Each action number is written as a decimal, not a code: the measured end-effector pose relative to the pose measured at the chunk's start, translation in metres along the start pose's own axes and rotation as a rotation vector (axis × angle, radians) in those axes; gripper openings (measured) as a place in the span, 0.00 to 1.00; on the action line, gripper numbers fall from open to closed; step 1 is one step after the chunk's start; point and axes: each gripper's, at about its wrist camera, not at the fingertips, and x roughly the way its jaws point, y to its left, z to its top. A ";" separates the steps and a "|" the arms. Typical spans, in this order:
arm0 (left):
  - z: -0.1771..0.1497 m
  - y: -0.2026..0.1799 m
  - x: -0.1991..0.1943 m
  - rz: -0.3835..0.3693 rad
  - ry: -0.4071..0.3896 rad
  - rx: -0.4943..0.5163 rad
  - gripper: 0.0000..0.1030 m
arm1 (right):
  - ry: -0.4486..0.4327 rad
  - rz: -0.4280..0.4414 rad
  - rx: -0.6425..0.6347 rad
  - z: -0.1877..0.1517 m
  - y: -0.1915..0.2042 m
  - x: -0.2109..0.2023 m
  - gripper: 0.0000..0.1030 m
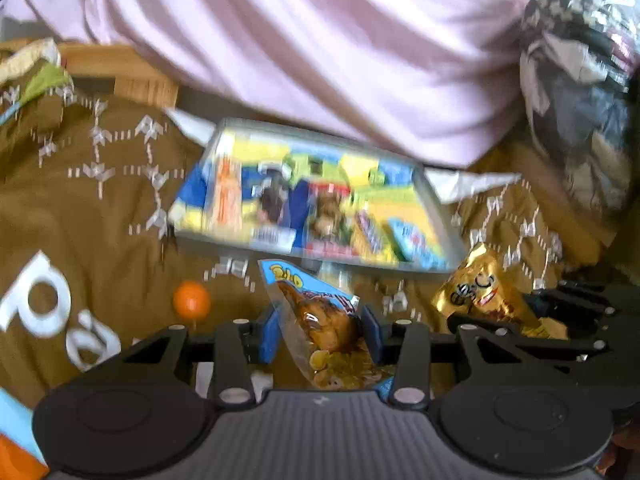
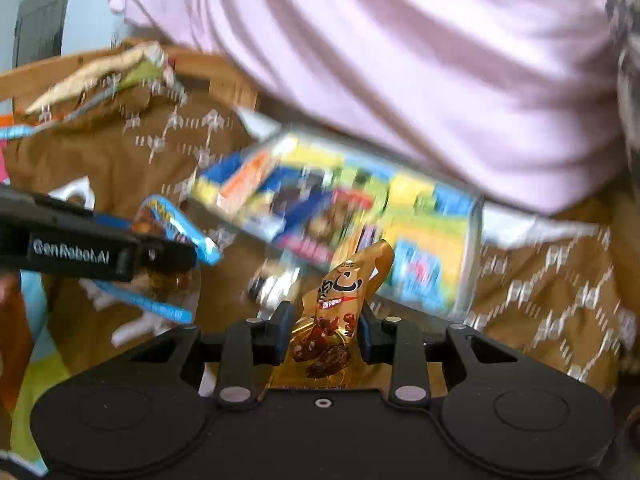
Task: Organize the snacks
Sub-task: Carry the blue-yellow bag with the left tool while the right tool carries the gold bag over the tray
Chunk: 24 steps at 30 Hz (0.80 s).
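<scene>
Brown patterned cloth (image 1: 100, 208) with white printed motifs covers the whole surface, and a person in a pale pink shirt (image 1: 320, 48) fills the view from ten to two o'clock. At the centre lies a shallow clear plastic tray (image 1: 444, 216) packed with bright yellow, blue and green snack packets, blurred here. The left gripper (image 1: 320, 332) has its jaws clamped on a clear, blue-edged packet of golden snacks (image 1: 320, 320), pointed toward the tray at twelve o'clock. The right gripper (image 2: 323, 330) pinches a crinkly gold foil packet (image 2: 340, 300) that stands upright between its jaws, the tray again just ahead. A small orange ball (image 1: 191, 301) sits at nine o'clock of the left packet. Both grips look thin, on slippery film, so I judge a packet could slide free. The two grippers work side by side, level and close together, so they might collide.
</scene>
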 end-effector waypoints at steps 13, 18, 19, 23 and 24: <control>0.069 -0.001 0.031 0.015 -0.128 0.031 0.45 | -0.263 -0.119 0.075 0.035 -0.031 0.035 0.34; 0.100 -0.002 0.057 0.012 -0.151 0.042 0.45 | -0.295 -0.143 0.127 0.047 -0.053 0.065 0.34; 0.106 -0.002 0.065 0.013 -0.154 0.046 0.46 | -0.295 -0.147 0.136 0.050 -0.057 0.072 0.34; 0.122 -0.001 0.095 0.012 -0.151 0.032 0.46 | -0.297 -0.148 0.163 0.059 -0.069 0.097 0.34; 0.125 -0.002 0.104 0.010 -0.144 0.027 0.46 | -0.293 -0.146 0.165 0.060 -0.072 0.104 0.34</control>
